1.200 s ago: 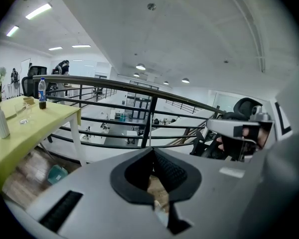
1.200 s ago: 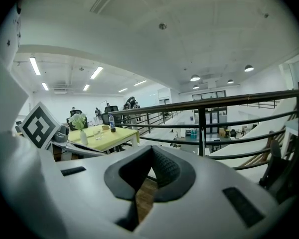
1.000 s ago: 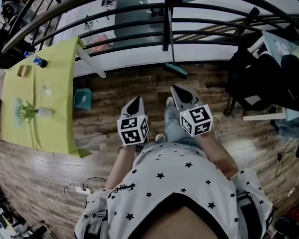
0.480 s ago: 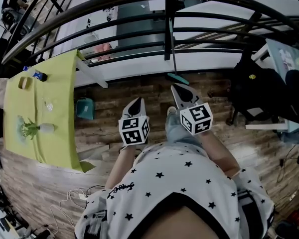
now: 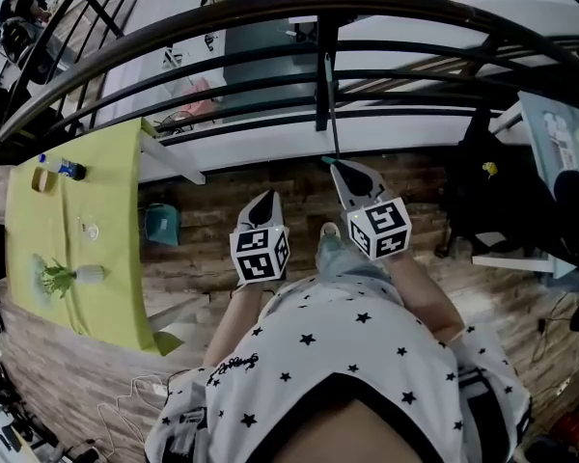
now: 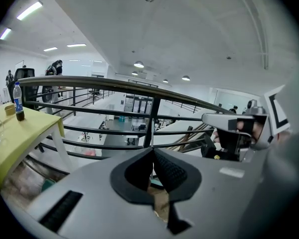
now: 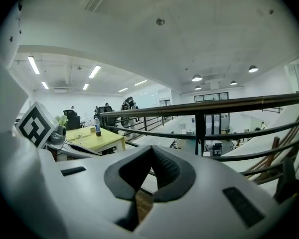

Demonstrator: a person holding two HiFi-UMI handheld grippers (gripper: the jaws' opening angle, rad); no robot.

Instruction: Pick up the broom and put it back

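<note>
The broom (image 5: 332, 114) leans upright against the black railing post (image 5: 320, 85). Its thin handle runs up the post. Its teal head on the wood floor is mostly hidden behind my right gripper (image 5: 340, 168). That gripper is shut and holds nothing, its tip just short of the broom's foot. My left gripper (image 5: 264, 197) sits further left and nearer to me, also shut and empty. In the left gripper view the pads (image 6: 165, 169) meet, with the railing beyond. In the right gripper view the pads (image 7: 164, 169) are together too.
The curved black railing (image 5: 270, 13) spans the front, with a drop behind it. A yellow-green table (image 5: 39, 230) with a bottle (image 5: 63, 169) and a small plant (image 5: 68, 276) stands at left, a teal bin (image 5: 159, 222) beside it. Dark chairs (image 5: 492, 191) crowd the right.
Both grippers have moved forward together toward the railing and the broom. The broom's teal head, plainly visible before, is now nearly covered by the right gripper's tip.
</note>
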